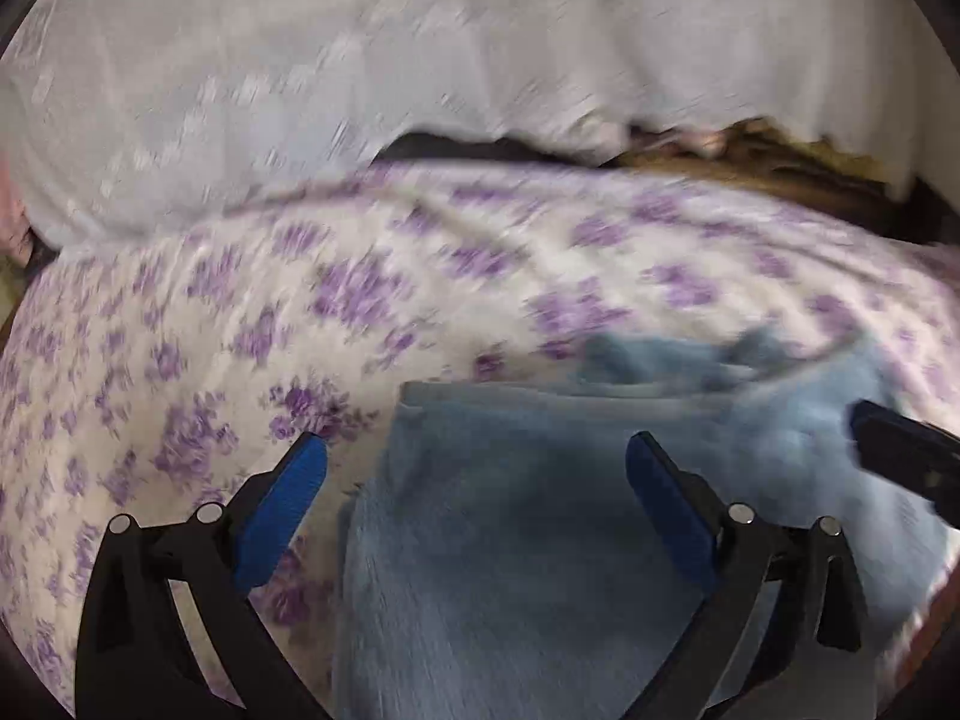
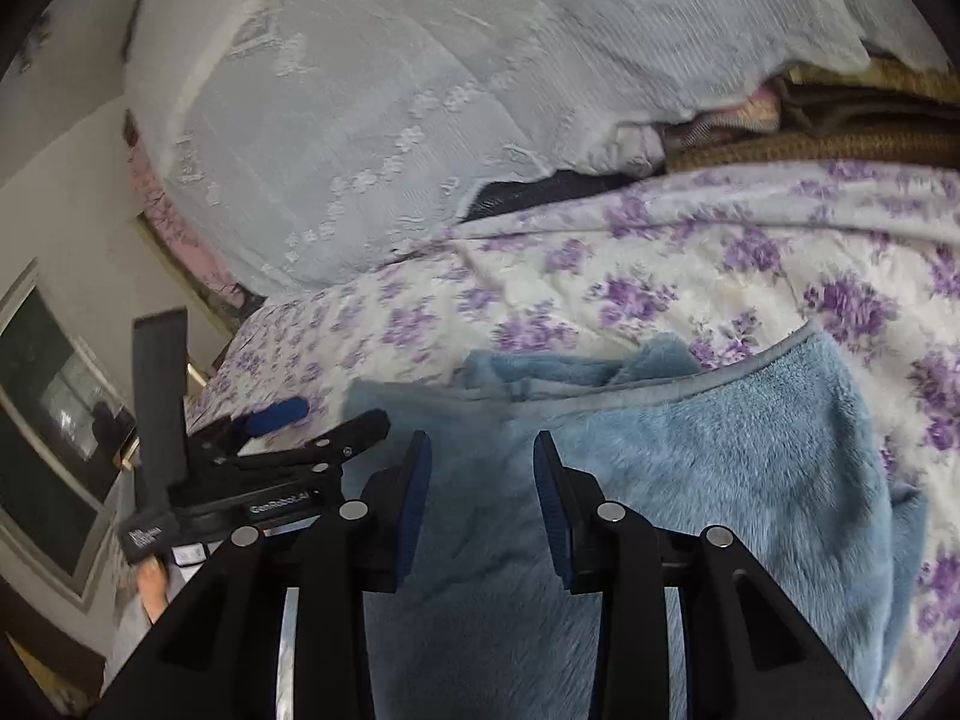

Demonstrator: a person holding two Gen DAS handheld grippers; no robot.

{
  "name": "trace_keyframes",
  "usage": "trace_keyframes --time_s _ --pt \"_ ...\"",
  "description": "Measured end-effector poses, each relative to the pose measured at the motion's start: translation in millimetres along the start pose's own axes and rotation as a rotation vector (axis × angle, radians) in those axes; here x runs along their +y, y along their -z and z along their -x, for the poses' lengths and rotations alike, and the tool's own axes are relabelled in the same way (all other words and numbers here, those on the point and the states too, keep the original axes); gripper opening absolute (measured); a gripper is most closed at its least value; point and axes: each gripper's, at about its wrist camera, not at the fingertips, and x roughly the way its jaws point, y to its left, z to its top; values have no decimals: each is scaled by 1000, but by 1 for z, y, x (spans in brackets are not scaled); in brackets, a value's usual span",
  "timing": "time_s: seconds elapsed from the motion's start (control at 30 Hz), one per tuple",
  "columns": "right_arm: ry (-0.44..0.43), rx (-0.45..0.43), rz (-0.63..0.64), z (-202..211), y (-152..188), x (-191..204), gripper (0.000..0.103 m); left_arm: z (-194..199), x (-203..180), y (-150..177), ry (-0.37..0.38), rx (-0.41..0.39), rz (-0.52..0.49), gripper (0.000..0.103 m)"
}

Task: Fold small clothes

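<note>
A fluffy light-blue garment (image 1: pixel 540 510) lies on a bed sheet with purple flowers (image 1: pixel 240 312); it also shows in the right wrist view (image 2: pixel 690 468), with a grey-trimmed edge and a bunched part at its far side. My left gripper (image 1: pixel 477 462) is open above the garment's left edge, holding nothing. My right gripper (image 2: pixel 483 450) is open, jaws a moderate gap apart, above the garment's middle, and empty. The left gripper (image 2: pixel 300 426) shows at the left of the right wrist view; the right gripper's finger (image 1: pixel 900 450) shows at the right of the left wrist view.
A large white embroidered pillow or quilt (image 2: pixel 390 120) lies at the far side of the bed. Brown and dark folded fabrics (image 2: pixel 840 126) are stacked at the far right. A wall and a window (image 2: pixel 48 420) stand left of the bed.
</note>
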Motion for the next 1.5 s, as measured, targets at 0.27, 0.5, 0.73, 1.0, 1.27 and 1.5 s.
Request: trace_keyframes --time_s 0.27,0.5,0.73,1.0,1.27,1.5 --pt "-20 -2 -294 -18 11 -95 2 -54 59 18 181 138 279 99" --pt "39 -62 -152 -6 13 -68 23 -1 32 13 103 -1 138 98" --pt "-46 -95 18 23 20 -16 30 29 -13 19 173 -32 -2 98" --pt "67 33 35 -5 46 -24 23 4 -45 53 -26 -40 -140 99" --pt "79 -90 89 37 67 -2 30 35 -30 67 -22 -74 -73 99" --pt "67 -108 130 68 93 22 30 64 -22 85 -51 -95 -63 99"
